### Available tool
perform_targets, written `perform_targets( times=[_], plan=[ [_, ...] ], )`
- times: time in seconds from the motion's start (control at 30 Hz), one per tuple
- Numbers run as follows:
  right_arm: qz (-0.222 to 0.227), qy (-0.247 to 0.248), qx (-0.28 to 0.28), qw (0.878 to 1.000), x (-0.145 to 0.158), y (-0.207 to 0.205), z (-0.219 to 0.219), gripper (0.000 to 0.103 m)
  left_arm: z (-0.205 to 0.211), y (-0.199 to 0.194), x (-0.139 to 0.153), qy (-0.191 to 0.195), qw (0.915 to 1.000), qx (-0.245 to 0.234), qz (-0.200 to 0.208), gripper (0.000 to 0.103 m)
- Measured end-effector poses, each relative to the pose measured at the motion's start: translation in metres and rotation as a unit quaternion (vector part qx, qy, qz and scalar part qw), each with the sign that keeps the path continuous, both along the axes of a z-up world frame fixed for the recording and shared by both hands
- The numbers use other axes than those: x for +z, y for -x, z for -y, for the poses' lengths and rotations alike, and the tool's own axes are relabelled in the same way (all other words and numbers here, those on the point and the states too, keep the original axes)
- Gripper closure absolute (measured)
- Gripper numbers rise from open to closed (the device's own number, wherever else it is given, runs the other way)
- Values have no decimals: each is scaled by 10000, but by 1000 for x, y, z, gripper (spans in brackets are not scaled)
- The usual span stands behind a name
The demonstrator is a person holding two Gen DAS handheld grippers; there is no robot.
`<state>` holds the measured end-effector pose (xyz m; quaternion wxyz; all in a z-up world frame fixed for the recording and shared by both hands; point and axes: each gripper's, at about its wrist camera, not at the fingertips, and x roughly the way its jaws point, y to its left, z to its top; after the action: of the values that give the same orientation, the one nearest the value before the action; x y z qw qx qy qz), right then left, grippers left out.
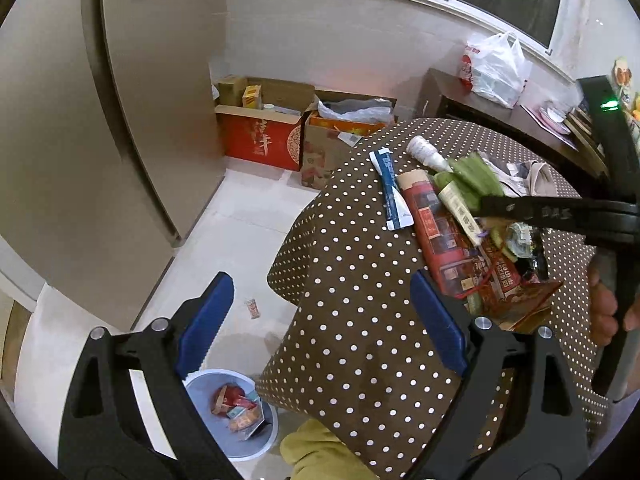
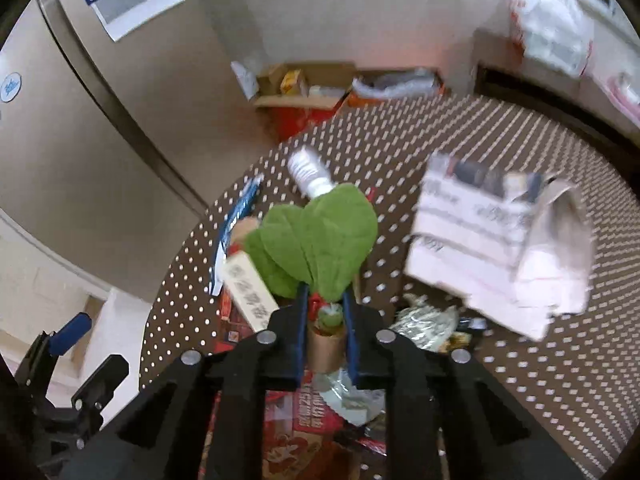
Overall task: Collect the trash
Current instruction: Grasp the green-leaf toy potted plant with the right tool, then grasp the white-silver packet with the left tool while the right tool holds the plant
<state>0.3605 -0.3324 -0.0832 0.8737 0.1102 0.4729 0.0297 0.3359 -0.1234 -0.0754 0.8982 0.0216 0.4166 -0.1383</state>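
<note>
1. The right gripper (image 2: 325, 312) is clamped on the stem end of a green leafy bunch (image 2: 320, 240), which is tied with a red band at the base; its broad leaves fan out forward past the blue pads, above the litter in the middle of the bench (image 1: 352, 280).
2. The left gripper (image 1: 320, 320) has its jaws wide apart and holds nothing; it hangs over the near left edge of the bench, which is covered in a brown cloth with white dots.
3. On the floor below that edge stands a pale blue bin (image 1: 232, 412) with red and orange wrappers already inside.
4. The litter on the bench lies close together: a blue-and-white wrapper (image 1: 390, 188) towards the left edge, a red printed box (image 1: 440, 236) beside it, a cream chopstick sleeve (image 1: 460, 208) across the box, and a white crushed paper cup (image 1: 426, 152) towards the far edge.
5. A crumpled foil wrapper (image 2: 424, 324) lies just right of the right gripper, and folded newspaper (image 2: 480, 240) sits further right; both are blurred.
6. A small wrapper (image 1: 253, 308) lies on the floor tiles, apart from the bin.
7. Cardboard boxes (image 1: 264, 132) stand against the far wall, and a white plastic bag (image 1: 496, 68) sits on a dark cabinet beyond the bench.
</note>
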Motion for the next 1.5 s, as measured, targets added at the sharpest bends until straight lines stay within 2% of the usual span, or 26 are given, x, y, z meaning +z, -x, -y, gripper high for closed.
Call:
perform_targets(
  times=[0.2,0.33,0.43,0.53,0.6,0.8,0.93,1.0,1.07,1.13,1.2,1.33,1.4,1.5],
  plan=[
    [894,-221,-363,9951,55,54,24,88,6,8,14,202,9997,-137,79,15],
    [1556,-402,-694,9846,89,103,54,88,28,22,24,254,9972,-679,172,15],
    [1846,-378,-885,9781,104,133,74,88,52,29,30,283,9938,-1066,161,15],
    [1847,-209,-1094,9765,102,149,95,88,78,25,30,402,9884,-1465,-6,15],
    [1693,-136,-1220,9779,91,153,109,88,98,19,26,428,9855,-1627,-224,15],
    [1136,-115,-1535,9815,50,149,144,88,151,-1,5,361,9788,-1911,-647,15],
    [1025,-167,-1585,9819,34,148,154,88,171,-10,-7,221,9749,-2096,-719,16],
    [993,-175,-1563,9826,28,146,155,88,178,-14,-12,114,9739,-2135,-763,38],
    [982,-172,-1544,9830,26,145,155,88,184,-18,-19,64,9711,-2205,-916,50],
    [976,-187,-1512,9835,23,144,155,88,187,-22,-25,5,9709,-2180,-990,67],
    [971,-188,-1475,9841,21,143,152,88,188,-23,-27,20,9698,-2216,-1015,75],
    [983,-150,-1436,9846,23,145,144,88,186,-19,-23,14,9702,-2224,-959,80],
    [1005,-143,-1436,9844,26,147,141,88,184,-14,-18,-69,9721,-2192,-831,91],
    [1056,-127,-1429,9840,32,152,135,88,177,-11,-11,-7,9722,-2203,-798,91]
  ],
)
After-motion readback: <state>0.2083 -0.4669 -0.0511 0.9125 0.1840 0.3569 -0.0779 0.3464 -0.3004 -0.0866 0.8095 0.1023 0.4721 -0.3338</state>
